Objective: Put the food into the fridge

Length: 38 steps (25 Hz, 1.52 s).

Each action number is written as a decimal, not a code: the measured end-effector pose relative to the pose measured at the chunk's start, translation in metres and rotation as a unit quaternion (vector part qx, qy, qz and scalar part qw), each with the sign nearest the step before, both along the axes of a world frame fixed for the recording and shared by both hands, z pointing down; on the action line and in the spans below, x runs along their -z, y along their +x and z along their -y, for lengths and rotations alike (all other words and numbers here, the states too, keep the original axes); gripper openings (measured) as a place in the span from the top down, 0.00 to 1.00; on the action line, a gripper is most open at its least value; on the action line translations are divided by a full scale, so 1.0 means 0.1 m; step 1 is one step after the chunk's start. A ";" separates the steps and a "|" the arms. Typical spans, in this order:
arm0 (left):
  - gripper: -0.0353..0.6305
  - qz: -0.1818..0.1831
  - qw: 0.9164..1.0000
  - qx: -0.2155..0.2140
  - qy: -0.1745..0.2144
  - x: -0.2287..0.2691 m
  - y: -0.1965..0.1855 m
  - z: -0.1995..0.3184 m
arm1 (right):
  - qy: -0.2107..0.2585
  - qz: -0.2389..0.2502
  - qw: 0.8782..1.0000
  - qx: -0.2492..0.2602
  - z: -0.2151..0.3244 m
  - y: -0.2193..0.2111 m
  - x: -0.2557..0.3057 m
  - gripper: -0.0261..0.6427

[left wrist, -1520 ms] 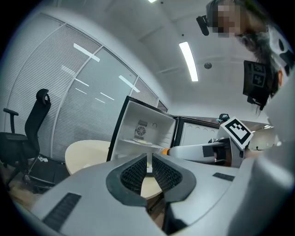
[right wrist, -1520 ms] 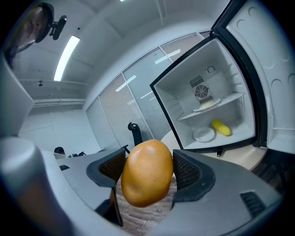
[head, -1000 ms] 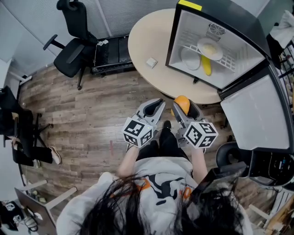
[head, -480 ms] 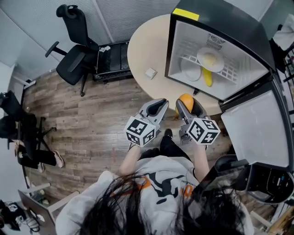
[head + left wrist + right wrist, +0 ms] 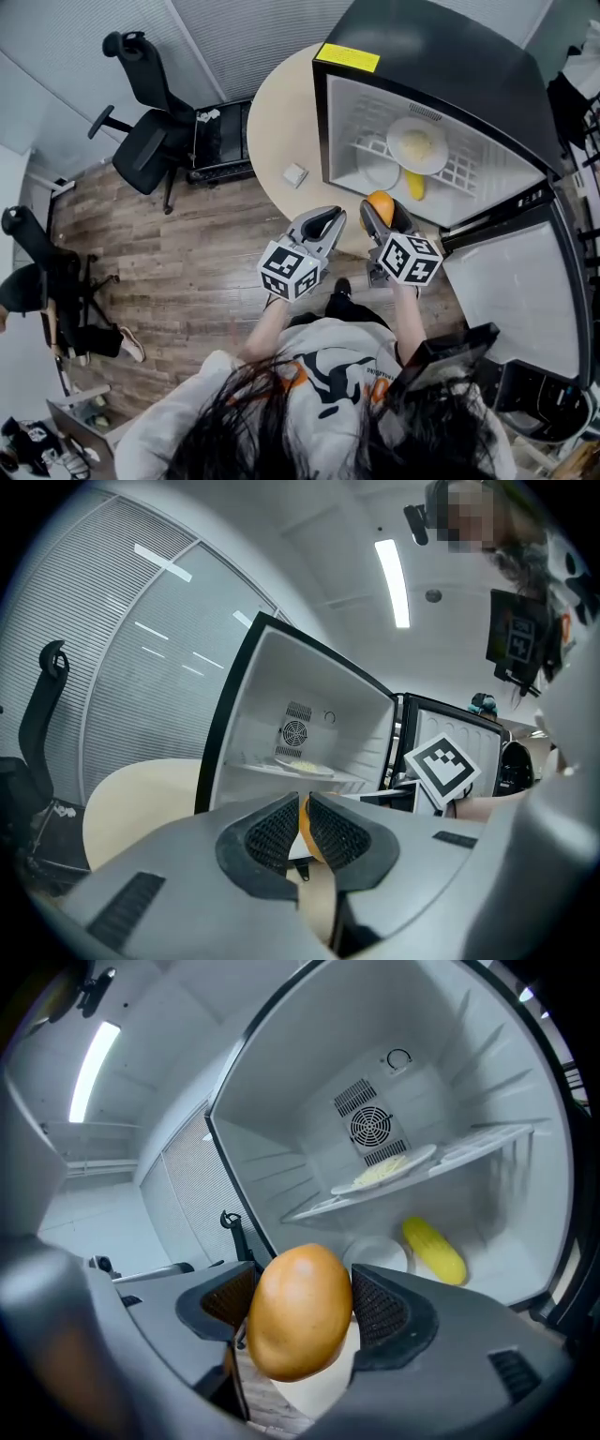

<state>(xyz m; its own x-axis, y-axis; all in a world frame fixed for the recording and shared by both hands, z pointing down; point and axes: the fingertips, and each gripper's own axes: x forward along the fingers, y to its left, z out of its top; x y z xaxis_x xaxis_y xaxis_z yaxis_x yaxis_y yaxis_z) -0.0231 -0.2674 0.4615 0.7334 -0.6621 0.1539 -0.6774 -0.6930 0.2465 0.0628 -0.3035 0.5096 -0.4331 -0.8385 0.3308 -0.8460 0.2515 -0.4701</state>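
Note:
An orange-brown, egg-shaped food (image 5: 300, 1312) sits between the jaws of my right gripper (image 5: 302, 1305), which is shut on it. In the head view this food (image 5: 379, 206) hangs at the table edge, just in front of the open fridge (image 5: 337, 122). Inside the fridge, a plate of pale food (image 5: 416, 145) rests on the wire shelf. Below the shelf lie a yellow item (image 5: 434, 1251) and a white dish (image 5: 375, 1252). My left gripper (image 5: 323, 223) hovers beside the right one with its jaws close together and nothing between them.
The fridge stands on a round beige table (image 5: 281, 122), with its door (image 5: 511, 291) swung open to the right. A small white block (image 5: 295, 174) lies on the table left of the fridge. A black office chair (image 5: 141, 131) stands on the wooden floor at left.
Both grippers have come closer to the fridge opening, the right one carrying the orange-brown food past the table edge. The grip on the food is unchanged.

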 end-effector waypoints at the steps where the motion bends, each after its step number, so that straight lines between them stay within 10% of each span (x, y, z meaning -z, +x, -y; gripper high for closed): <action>1: 0.88 0.001 1.000 -0.002 -0.002 -0.02 0.03 0.04 | -0.002 0.002 1.000 -0.002 0.07 0.02 -0.03 0.48; 26: 0.88 0.020 0.999 -0.014 -0.040 -0.32 0.24 0.60 | -0.029 0.136 0.977 -0.164 1.13 0.58 -0.81 0.48; 38: 0.88 0.020 0.999 -0.012 -0.046 -0.37 0.23 0.65 | -0.013 0.085 0.989 -0.117 1.14 0.45 -0.74 0.48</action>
